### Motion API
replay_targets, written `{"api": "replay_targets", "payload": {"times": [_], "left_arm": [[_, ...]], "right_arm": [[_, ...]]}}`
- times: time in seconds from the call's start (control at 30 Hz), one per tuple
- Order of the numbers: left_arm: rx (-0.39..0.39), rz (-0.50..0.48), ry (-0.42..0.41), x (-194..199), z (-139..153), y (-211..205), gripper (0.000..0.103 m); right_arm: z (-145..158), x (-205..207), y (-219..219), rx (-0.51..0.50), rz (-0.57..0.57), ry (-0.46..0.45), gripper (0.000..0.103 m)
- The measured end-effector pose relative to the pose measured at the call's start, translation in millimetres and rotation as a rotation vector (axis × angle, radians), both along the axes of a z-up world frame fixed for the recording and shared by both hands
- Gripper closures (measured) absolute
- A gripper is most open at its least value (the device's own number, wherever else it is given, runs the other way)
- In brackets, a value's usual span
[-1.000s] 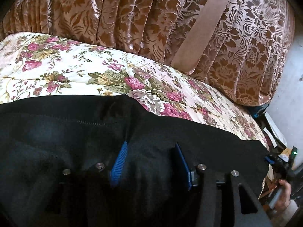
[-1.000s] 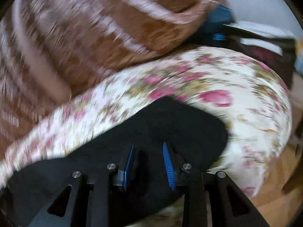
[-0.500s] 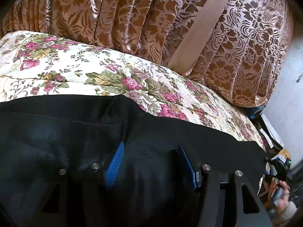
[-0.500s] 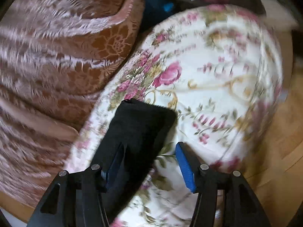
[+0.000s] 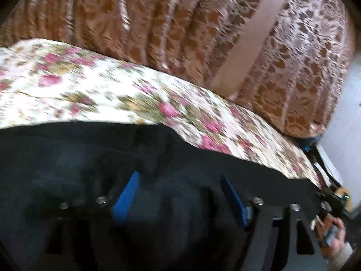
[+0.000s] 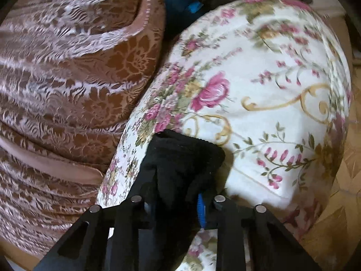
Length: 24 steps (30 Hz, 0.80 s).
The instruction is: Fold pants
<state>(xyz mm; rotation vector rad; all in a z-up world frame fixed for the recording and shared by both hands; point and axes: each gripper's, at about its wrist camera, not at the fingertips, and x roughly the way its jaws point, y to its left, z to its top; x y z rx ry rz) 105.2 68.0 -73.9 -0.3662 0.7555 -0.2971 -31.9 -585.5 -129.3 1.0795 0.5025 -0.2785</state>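
The black pants (image 5: pixel 79 158) lie spread across a floral bedspread (image 5: pixel 112 94), filling the lower part of the left wrist view. My left gripper (image 5: pixel 178 180) hovers over the pants with its blue-padded fingers (image 5: pixel 126 194) wide apart and holding nothing. In the right wrist view my right gripper (image 6: pixel 178 196) is shut on a bunched end of the pants (image 6: pixel 180 155) near the rounded corner of the bedspread (image 6: pixel 270 79). The cloth hides most of its blue pads.
A brown floral curtain (image 5: pixel 180 22) hangs behind the bed, also showing in the right wrist view (image 6: pixel 67 67). Clutter and a white wall (image 5: pixel 343 124) lie at the right. Wooden floor (image 6: pixel 347 214) lies past the bed corner. The other hand-held gripper (image 5: pixel 331 223) shows at the lower right.
My right gripper has closed on the end of the pants, which now bunches between its fingers. My left gripper has opened a little wider and its view has shifted slightly.
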Motion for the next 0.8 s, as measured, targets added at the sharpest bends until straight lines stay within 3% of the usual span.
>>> {"api": "replay_targets", "payload": {"times": [0.13, 0.3, 0.6, 0.8], "left_arm": [[0.045, 0.139, -0.025, -6, 10, 27, 0.016], [0.054, 0.228, -0.017, -11, 2, 51, 0.013], [-0.036, 0.226, -0.048, -20, -8, 61, 0.011], [-0.038, 0.230, -0.056, -23, -9, 59, 0.011]], "right_arm": [[36, 2, 18, -0.097, 0.036, -0.013, 0.080], [95, 7, 60, -0.252, 0.085, -0.059, 0.080], [177, 14, 153, -0.467, 0.201, -0.233, 0.080], [198, 24, 226, -0.550, 0.364, -0.332, 0.080]]}}
